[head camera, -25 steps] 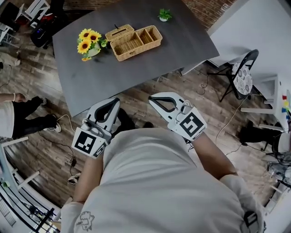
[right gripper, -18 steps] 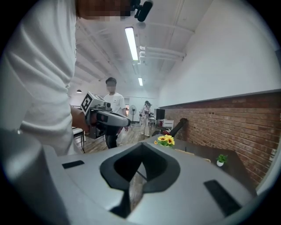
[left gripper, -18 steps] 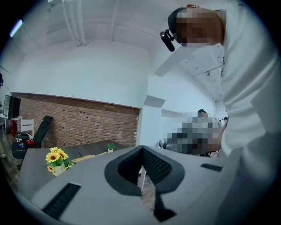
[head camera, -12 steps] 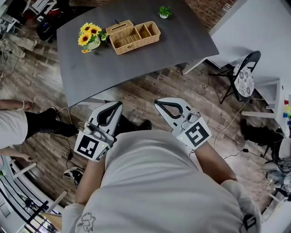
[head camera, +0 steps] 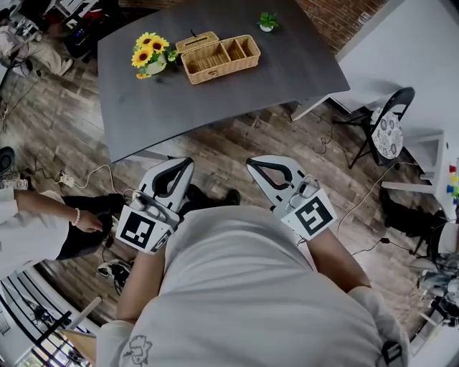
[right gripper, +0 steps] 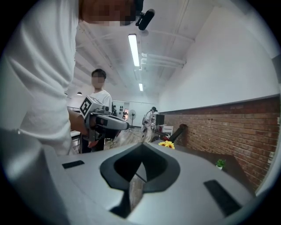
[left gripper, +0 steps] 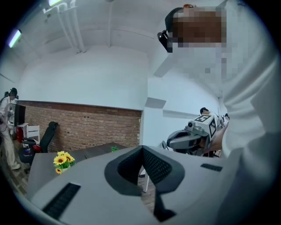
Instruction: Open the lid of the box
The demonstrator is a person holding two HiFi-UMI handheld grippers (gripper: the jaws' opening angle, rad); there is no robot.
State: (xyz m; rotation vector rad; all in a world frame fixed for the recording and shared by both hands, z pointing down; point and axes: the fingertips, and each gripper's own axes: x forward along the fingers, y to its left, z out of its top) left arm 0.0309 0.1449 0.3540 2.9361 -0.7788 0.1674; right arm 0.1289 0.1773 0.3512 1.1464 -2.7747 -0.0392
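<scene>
Fingers [left gripper: 154, 166] pressed together on left gripper [head camera: 187, 162], nothing pinched; same on right gripper [head camera: 250, 163]. Both held low-centre in head view, close to torso, over plank floor [head camera: 237, 140], well apart from table [head camera: 294, 68]. Box [head camera: 219, 56] upper centre on table, between sunflowers [head camera: 152, 51] and small plant [head camera: 267, 20]. Lid [head camera: 197, 41] at box's upper-left end, seemingly lying flat over its section; too small to confirm. Fits either a walk-up to a shut lid or a stand-off from one put down again. Judged handling for any lid lift: spread fingers ahead of contact, pinch thin lid edge, swing up about hinged side (not visible from here), pin box with other gripper, light wicker likely to slide. Materials: box tan woven wicker, rectangular, open compartments beside lid; table dark matte grey, smooth; grippers pale grey plastic shells with dark ribbed pads; floor worn brown wood.
</scene>
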